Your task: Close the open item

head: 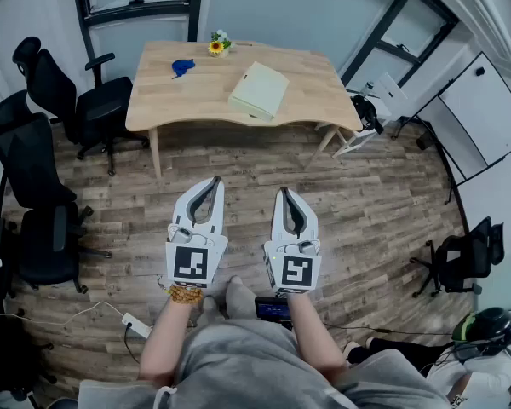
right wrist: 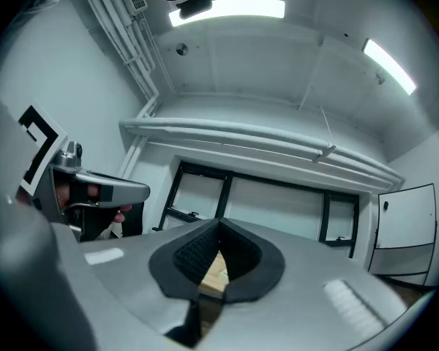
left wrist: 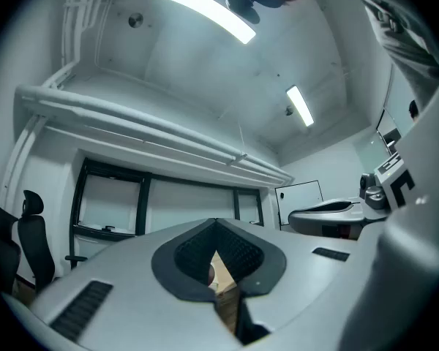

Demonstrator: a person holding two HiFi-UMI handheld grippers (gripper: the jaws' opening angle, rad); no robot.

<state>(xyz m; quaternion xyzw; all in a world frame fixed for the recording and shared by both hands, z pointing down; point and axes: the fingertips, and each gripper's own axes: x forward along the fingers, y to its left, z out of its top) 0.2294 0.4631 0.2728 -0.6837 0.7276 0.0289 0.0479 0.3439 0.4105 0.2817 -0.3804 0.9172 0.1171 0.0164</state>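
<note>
Wood-plank flooring fills most of the head view, with a light wooden bench (head: 153,100) standing at 12 o'clock against the far wall and black office chairs (head: 43,169) grouped at 9 o'clock. On the bench, right of centre, lies the task's thing: a pale cream flat rectangular case (head: 258,91), which seems to have its top panel lifted a little, though the hinge side cannot be made out from this far off. A small blue object (head: 182,66) and a yellow flower (head: 215,47) sit towards the bench's far edge at 11 o'clock.

Both tools are held close to the person's body, well apart from the bench. The left hand-held gripper (head: 213,182) has its jaws pressed together on nothing, and the right hand-held gripper (head: 286,192) is likewise closed and empty.

The case looks light and stiff, so it would likely slide on the smooth wood if pushed sideways. A downward press on the free edge of the lid, with the other tool steadying the base, seems the safer hold.
</note>
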